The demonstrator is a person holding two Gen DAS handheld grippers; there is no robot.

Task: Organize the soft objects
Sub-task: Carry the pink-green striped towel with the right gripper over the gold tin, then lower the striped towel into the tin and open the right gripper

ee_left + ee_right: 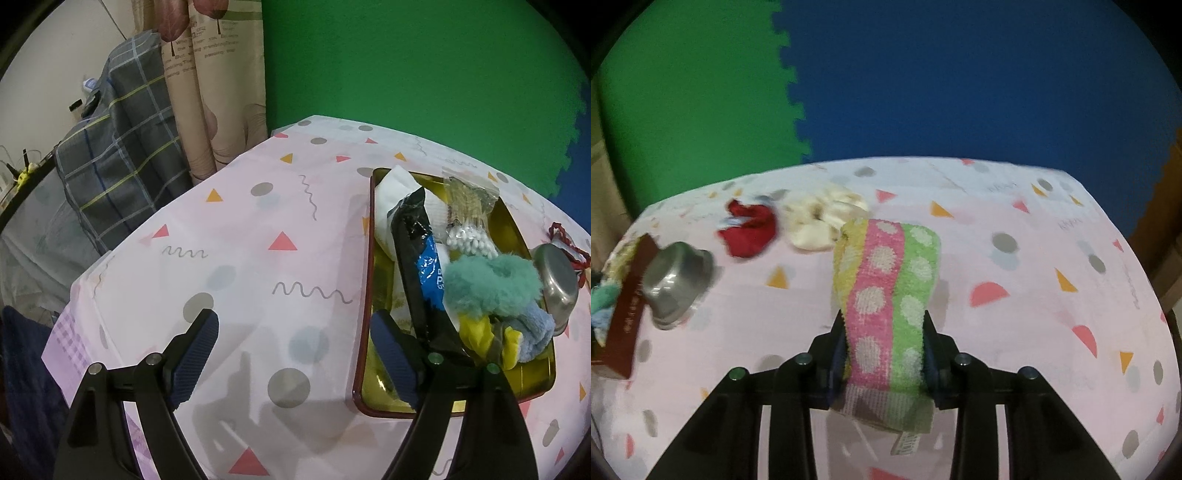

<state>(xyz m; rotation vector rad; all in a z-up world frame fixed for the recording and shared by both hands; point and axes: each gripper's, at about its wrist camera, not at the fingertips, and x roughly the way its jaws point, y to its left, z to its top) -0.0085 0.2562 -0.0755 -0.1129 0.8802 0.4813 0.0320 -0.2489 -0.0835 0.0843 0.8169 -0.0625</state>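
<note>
Between the pads of the right gripper hangs a striped, dotted towel, clamped near one end and draped forward above the bench. The loose length could drag across the red cloth and cream scrunchie beyond it, or slip free, since the hold looks shallow. The crowded tray, with its teal fluffy scrunchie, leaves little room. The left gripper stands wide apart, holding nothing, one finger over the tray's corner.

Striped polka-dot towel draped upright, pinched between fingers, red cloth and cream cloth on tablecloth behind.
</note>
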